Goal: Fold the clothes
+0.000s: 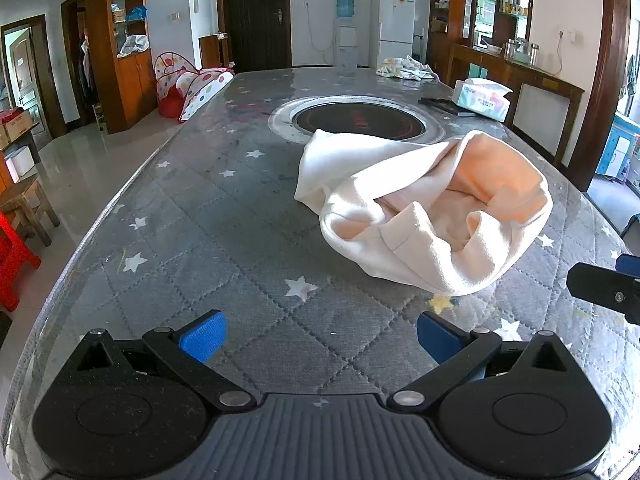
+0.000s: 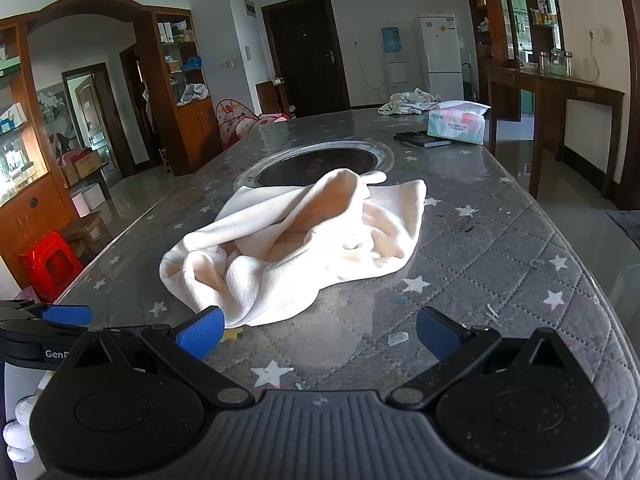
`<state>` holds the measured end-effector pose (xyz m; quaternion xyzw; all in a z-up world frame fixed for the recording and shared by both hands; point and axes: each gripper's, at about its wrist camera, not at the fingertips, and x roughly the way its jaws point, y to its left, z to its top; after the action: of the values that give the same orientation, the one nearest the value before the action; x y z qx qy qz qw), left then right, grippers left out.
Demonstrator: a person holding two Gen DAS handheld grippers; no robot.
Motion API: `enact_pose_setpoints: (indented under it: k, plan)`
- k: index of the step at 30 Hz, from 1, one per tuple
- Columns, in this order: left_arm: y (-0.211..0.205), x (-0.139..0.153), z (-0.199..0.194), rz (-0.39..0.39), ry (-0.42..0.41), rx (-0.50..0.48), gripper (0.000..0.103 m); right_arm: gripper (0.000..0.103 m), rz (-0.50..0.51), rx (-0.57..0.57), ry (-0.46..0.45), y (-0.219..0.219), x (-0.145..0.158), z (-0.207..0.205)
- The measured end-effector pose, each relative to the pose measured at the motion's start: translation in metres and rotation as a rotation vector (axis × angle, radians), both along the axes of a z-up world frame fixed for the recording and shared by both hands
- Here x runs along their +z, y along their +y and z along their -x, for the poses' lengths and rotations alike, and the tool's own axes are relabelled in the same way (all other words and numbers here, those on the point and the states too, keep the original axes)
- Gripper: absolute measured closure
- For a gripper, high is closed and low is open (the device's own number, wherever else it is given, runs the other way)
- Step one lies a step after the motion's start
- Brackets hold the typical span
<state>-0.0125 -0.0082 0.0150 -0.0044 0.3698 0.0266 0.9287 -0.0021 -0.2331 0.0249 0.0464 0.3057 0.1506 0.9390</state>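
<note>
A: Item one, left gripper (image 1: 320,340): black plastic linkage arms, ribbed grey body, two blue pads with a fine woven grain. Condition?

B: Released. The pads stand wide apart with nothing between them, above bare tabletop. Its tip also shows at the left edge of the right wrist view.

A: Item two, right gripper (image 2: 319,334)?

B: Same build, same blue textured pads. Also spread wide and holding nothing. Its left pad (image 2: 200,332) sits just beside the nearest hem of the cloth; I cannot tell whether they touch.

A: Item three, the garment?

B: One cream garment (image 2: 304,240), soft and fleecy, crumpled in a loose heap near the middle of the table (image 1: 208,240). Thick rounded folds, with a peach tint on the inner surface. In the left wrist view it bulges open like a pouch. Its far edge overlaps the rim of the cooktop.

A: Describe the cooktop.

B: Round, dark glass cooktop (image 1: 356,120) set flush in the table, ringed in dull metal.

A: Table surface?

B: Grey quilted covering, diamond stitching, scattered white stars, under a glossy clear sheet that reflects the room.

A: Other entries?

B: A soft-pack tissue box (image 2: 458,120) near the far right edge, a flat black object (image 2: 422,139) just beside it, and a patterned bundle of cloth (image 2: 408,102) at the far end.
</note>
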Motion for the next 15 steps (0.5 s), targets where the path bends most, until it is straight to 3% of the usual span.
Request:
enact_pose_setpoints:
  k: [15]
  plan:
    - [-0.0005,-0.0024,-0.0015,-0.001,0.011,0.010,0.000,0.000,-0.010,0.007,0.008,0.0021,-0.0020,-0.0013]
